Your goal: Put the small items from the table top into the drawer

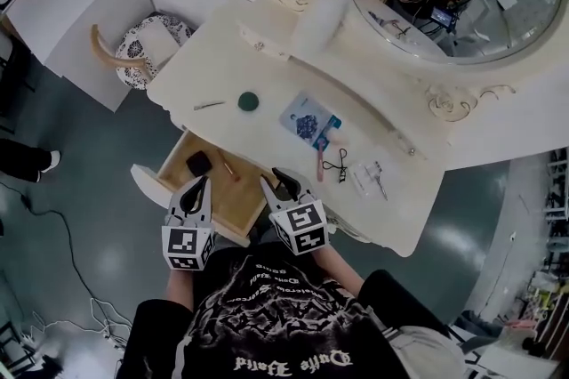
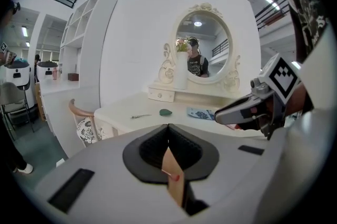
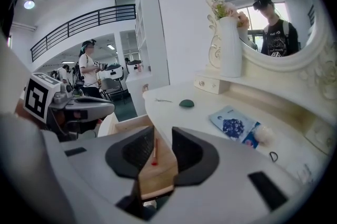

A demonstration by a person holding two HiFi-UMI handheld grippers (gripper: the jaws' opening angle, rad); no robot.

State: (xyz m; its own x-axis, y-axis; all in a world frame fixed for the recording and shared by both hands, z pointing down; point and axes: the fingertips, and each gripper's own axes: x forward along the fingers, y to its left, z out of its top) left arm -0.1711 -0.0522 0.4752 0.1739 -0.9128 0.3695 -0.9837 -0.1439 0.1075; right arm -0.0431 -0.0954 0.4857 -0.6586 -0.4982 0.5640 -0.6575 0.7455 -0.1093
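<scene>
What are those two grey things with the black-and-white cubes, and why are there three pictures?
They are grabbers that a person holds, one in each hand. The head view comes from a camera on the person's head, looking down. The two gripper views come from cameras riding on each grabber, looking along its jaws. The left gripper has its jaws together, holding nothing. The right gripper has its jaws apart, empty too. Ahead of them is the open drawer, with a thin red-tipped stick and a small black thing inside. On the white table lie a green round item, a hair clip, a blue packet, a pink item, a black loop and a clear packet.
</scene>
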